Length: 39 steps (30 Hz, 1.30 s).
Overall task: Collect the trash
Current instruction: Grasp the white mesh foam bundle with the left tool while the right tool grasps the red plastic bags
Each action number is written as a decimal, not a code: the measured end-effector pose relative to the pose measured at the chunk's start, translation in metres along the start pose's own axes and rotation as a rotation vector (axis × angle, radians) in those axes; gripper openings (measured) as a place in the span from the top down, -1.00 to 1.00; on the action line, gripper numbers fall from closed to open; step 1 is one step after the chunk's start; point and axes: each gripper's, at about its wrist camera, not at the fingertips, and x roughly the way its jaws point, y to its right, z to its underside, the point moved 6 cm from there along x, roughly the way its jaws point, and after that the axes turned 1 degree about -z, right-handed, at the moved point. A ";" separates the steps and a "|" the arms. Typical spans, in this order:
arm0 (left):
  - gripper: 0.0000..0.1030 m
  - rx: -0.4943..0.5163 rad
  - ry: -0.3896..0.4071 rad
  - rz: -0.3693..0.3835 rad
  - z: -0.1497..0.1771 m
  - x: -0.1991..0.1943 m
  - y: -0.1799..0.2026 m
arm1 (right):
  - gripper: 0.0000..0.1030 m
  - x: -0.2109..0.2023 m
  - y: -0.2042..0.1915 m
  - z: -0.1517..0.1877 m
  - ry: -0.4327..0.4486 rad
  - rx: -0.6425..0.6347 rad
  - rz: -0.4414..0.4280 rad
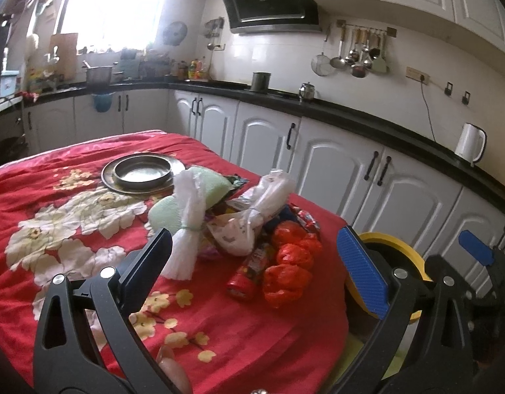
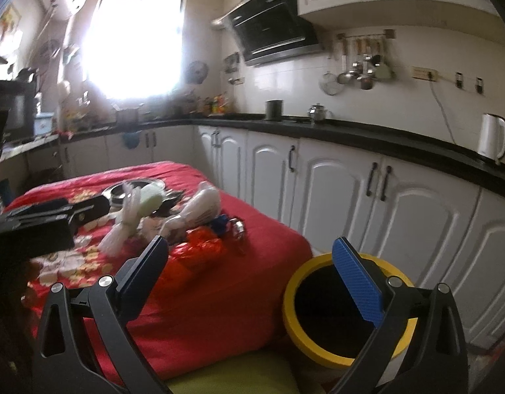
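Note:
A pile of trash lies on the red flowered tablecloth (image 1: 71, 203): a tied white plastic bag (image 1: 186, 229), a second knotted bag (image 1: 252, 220), crumpled red plastic (image 1: 288, 269), a red wrapper (image 1: 247, 275) and a pale green sponge (image 1: 167, 211). My left gripper (image 1: 255, 256) is open and empty, just in front of the pile. My right gripper (image 2: 250, 262) is open and empty, between the table's corner and a yellow-rimmed bin (image 2: 318, 338) on the floor. The pile shows in the right wrist view too, with the red plastic (image 2: 199, 249) nearest.
A steel dish on a plate (image 1: 142, 172) stands behind the pile. The bin (image 1: 400, 246) sits off the table's right edge. White cabinets (image 1: 334, 170) under a black counter run along the right, with a white kettle (image 1: 470, 142). The left gripper's body (image 2: 55, 213) shows at left.

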 end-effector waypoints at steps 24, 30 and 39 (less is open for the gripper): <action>-0.79 -0.072 -0.073 -0.153 -0.014 0.047 -0.101 | -0.88 0.091 -0.052 -0.003 -0.156 -0.003 -0.133; -0.79 -0.072 -0.161 -0.075 -0.007 0.079 -0.099 | -0.88 0.136 -0.050 0.011 -0.278 0.050 -0.131; -0.79 -0.108 -0.260 -0.062 0.012 0.116 -0.107 | -0.88 0.173 -0.054 0.033 -0.394 0.112 -0.178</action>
